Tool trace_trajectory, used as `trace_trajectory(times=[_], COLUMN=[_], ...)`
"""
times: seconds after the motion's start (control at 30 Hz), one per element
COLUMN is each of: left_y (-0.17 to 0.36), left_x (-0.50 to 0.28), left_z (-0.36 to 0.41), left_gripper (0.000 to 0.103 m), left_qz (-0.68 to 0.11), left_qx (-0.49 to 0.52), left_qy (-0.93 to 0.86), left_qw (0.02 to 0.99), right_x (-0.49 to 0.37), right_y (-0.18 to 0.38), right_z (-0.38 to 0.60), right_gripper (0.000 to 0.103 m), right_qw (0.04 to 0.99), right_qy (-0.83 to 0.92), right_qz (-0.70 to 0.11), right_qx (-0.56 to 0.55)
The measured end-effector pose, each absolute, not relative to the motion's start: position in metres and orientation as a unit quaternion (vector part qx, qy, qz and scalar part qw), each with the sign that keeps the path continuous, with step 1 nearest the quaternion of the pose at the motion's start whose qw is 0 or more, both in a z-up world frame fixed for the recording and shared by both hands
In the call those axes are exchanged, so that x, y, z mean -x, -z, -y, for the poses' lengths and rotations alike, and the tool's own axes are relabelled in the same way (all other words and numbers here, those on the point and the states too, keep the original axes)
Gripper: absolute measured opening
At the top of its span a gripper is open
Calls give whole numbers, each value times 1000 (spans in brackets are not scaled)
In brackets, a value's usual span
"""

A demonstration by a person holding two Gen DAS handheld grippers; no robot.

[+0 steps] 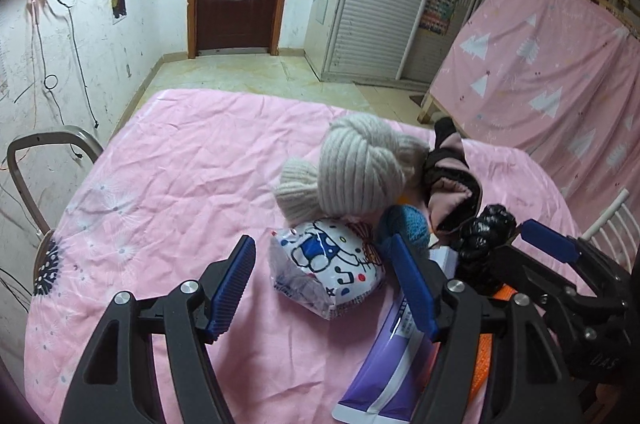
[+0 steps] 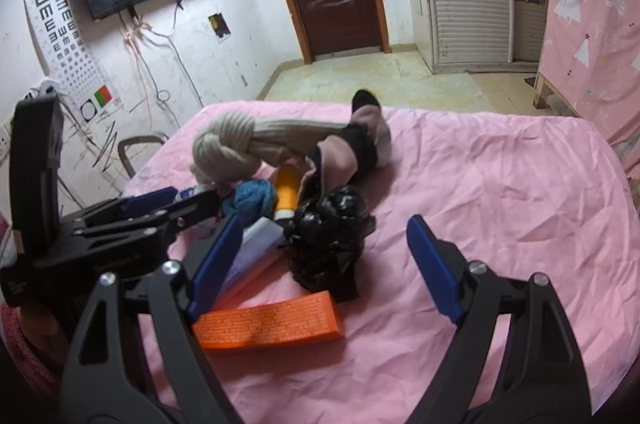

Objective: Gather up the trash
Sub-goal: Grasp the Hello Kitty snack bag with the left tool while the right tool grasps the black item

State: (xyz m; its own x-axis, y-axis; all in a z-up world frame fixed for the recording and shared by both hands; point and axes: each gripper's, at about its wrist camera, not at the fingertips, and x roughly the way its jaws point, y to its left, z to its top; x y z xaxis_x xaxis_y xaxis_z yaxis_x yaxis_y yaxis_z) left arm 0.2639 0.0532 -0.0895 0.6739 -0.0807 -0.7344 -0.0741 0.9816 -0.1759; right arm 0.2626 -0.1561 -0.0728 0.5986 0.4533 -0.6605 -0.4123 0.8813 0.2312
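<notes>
— Between the left gripper's (image 1: 324, 288) spread jaws, on the pink sheet (image 1: 180, 164), a cartoon-printed packet (image 1: 326, 268) is seen, untouched.

— How is it judged to handle?

— Light, thin and crinkly, probably slippery; a grip across its puffed middle is advised, so the film does not slide out.

— And the black bag (image 2: 328, 228)?

— Soft and crumpled, lying just ahead of the right gripper (image 2: 324, 264), whose jaws are also held wide and empty. Its bunched top looks the best hold.

— What lies around?

— An orange box (image 2: 268, 320) and a purple carton (image 1: 390, 356) touching the pile; knitted hats (image 1: 360, 168) behind.
</notes>
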Motion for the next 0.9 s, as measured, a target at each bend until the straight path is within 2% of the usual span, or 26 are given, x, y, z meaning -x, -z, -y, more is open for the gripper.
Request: trace_trajectory(times=[0.13, 0.3, 0.33, 0.37, 0.4, 0.43, 0.47, 0.57, 0.9], left_y=[95, 95, 95, 94, 94, 94, 94, 92, 68], left_x=[-267, -267, -266, -266, -265, -265, -264, -260, -236], left_z=[-49, -44, -43, -43, -42, -42, -42, -41, -43], left_gripper=[43, 31, 30, 28, 28, 28, 27, 27, 27], left_qz=[-415, -412, -411, -410, -410, -409, -409, -408, -386], left_qx=[88, 82, 81, 80, 81, 81, 81, 76, 75], left_qy=[9, 23, 24, 24, 23, 22, 22, 18, 3], left_qw=[905, 907, 908, 908, 908, 909, 909, 910, 919], right_x=[-268, -274, -276, -277, -279, -280, -280, -276, -262], right_y=[78, 83, 84, 85, 86, 87, 86, 84, 73], right_z=[152, 150, 150, 150, 150, 150, 149, 145, 152], right_gripper=[80, 80, 75, 60, 54, 39, 35, 32, 32], right_qw=[887, 877, 875, 873, 870, 868, 868, 871, 888], right_qy=[-246, -253, -253, -253, -255, -256, -257, -257, -250], right_qz=[-390, -407, -411, -415, -420, -422, -423, -417, -384], right_qx=[-29, -39, -43, -45, -49, -49, -48, -36, -37])
